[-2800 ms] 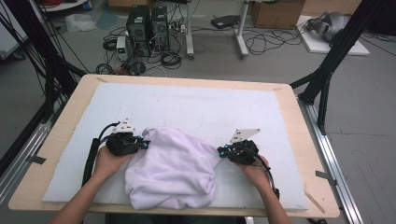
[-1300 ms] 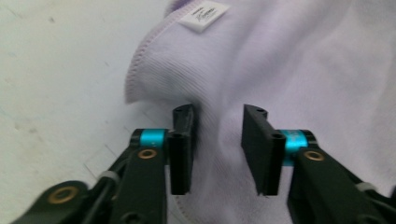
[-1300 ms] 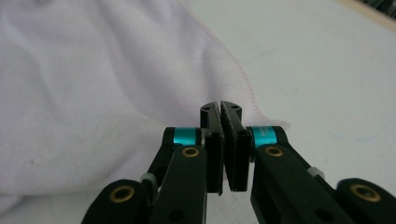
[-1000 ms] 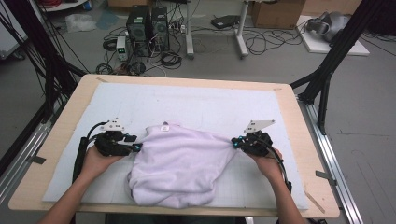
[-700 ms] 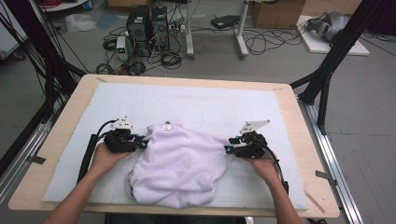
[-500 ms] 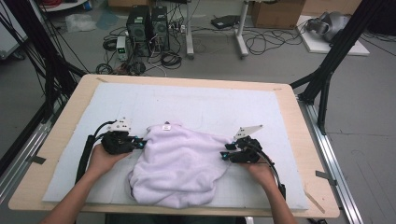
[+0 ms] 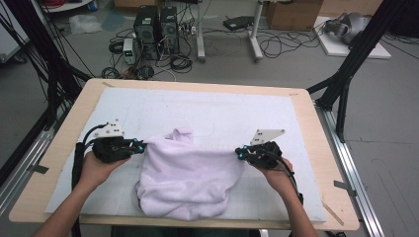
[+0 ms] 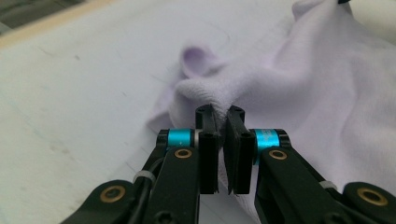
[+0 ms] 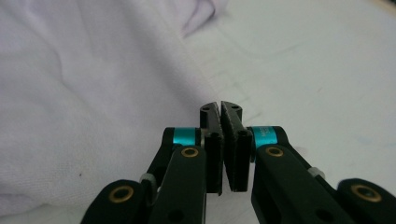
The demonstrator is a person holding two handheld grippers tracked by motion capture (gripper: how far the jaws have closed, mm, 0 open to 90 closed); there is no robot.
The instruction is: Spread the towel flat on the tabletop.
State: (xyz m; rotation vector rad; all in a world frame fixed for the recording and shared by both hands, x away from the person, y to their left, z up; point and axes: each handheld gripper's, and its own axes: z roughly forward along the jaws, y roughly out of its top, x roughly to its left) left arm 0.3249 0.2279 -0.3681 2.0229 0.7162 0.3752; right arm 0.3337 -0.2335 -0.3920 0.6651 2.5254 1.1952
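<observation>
A crumpled lilac garment (image 7: 190, 177) lies on the white mat (image 7: 222, 108) at the near middle of the table. My left gripper (image 7: 141, 146) is at its upper left corner. In the left gripper view that gripper (image 8: 219, 112) is shut, with a raised fold of the garment (image 8: 327, 93) pinched at its tips. My right gripper (image 7: 240, 154) touches the garment's upper right edge. In the right gripper view its jaws (image 9: 219, 108) are shut; the garment (image 9: 70, 93) lies against the left jaw, and no cloth shows between the pads.
The mat covers most of the wooden table (image 7: 197, 85), leaving bare mat beyond the garment. Metal rails (image 7: 353, 182) run along both sides. Behind the far edge stand computer towers (image 7: 155, 24), cables and black frame legs (image 7: 346, 79).
The right gripper came inward to the garment's right edge, dipped toward me, then lifted slightly. The left gripper rose a little with its fold. The garment bunched narrower.
</observation>
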